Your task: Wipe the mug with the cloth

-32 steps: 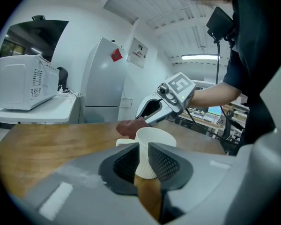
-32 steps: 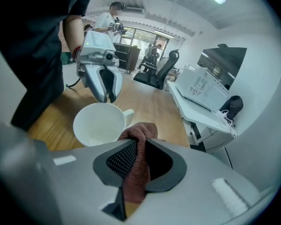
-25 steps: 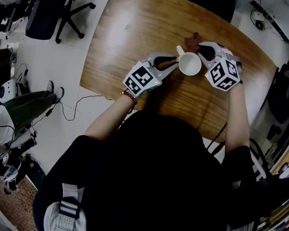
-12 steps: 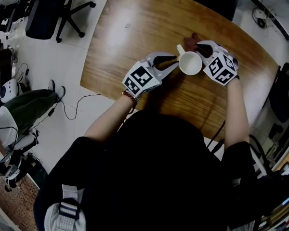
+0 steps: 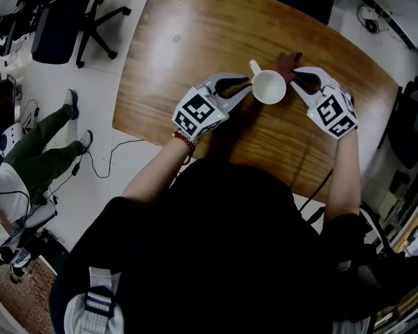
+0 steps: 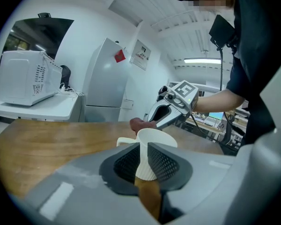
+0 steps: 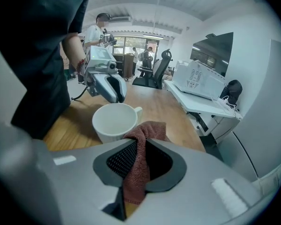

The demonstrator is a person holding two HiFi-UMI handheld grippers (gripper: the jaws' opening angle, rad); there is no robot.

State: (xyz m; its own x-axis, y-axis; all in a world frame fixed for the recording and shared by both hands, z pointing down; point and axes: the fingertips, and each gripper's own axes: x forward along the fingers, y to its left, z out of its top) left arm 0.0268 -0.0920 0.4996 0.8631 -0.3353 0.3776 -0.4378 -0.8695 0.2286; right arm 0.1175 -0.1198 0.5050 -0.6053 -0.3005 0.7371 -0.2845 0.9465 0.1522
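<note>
Near the middle of the tabletop (image 5: 195, 40), the left gripper (image 5: 247, 89) pinches the upright white mug (image 5: 269, 88) by its wall while the right gripper (image 5: 297, 82), clamped on the red-brown cloth (image 7: 152, 130), holds it at the mug's outer side, so wiping seems under way, with the inside probably left to do.

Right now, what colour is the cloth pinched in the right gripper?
Reddish-brown terry cloth; right gripper view shows it best.
</note>
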